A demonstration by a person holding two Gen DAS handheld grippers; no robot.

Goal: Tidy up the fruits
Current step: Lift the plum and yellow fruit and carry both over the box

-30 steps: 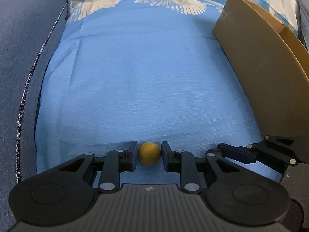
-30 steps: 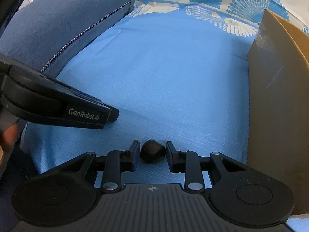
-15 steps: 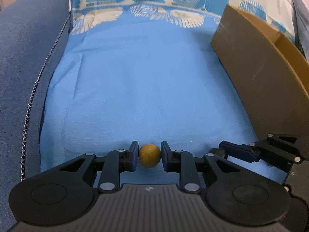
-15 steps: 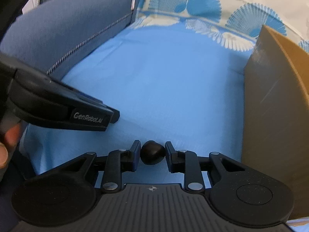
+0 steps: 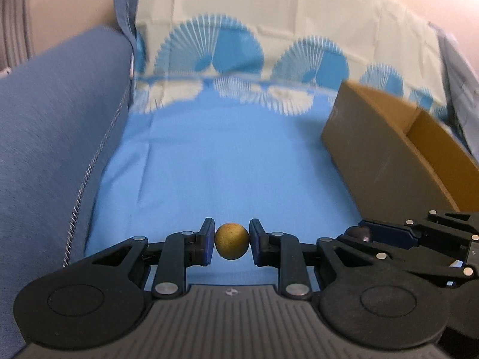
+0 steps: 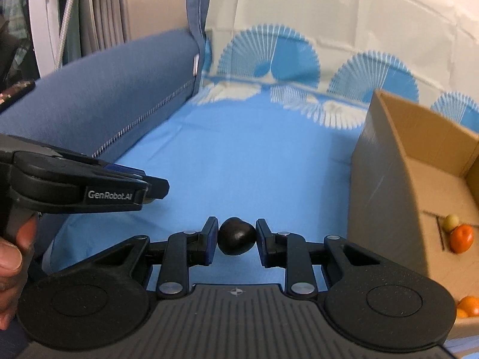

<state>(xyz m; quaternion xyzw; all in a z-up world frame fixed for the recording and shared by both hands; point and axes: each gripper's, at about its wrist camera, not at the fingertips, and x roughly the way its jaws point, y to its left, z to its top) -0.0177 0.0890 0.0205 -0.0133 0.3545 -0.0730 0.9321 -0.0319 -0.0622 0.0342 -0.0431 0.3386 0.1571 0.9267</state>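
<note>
My left gripper [image 5: 232, 240] is shut on a small round yellow-brown fruit [image 5: 232, 241], held above the blue cloth [image 5: 233, 161]. My right gripper [image 6: 236, 237] is shut on a dark, nearly black fruit [image 6: 237, 235]. In the left wrist view the right gripper [image 5: 359, 233] sits at the lower right with the dark fruit [image 5: 357, 232] peeking out. In the right wrist view the left gripper [image 6: 155, 187] reaches in from the left, held by a hand [image 6: 12, 257]. An open cardboard box [image 6: 413, 161] stands on the right with orange fruits [image 6: 462, 237] and a pale one [image 6: 451, 221] inside.
A blue sofa arm [image 5: 51, 137] with a zip seam borders the cloth on the left. The patterned back cushion [image 5: 269, 45] rises behind. The box wall [image 5: 386, 152] stands close on the right of both grippers. White and grey things [image 6: 60, 15] stand beyond the sofa arm.
Both grippers have risen off the cloth with their fruits and tilted up, so the back cushion and the box's inside come into view. The grips stay the same.
</note>
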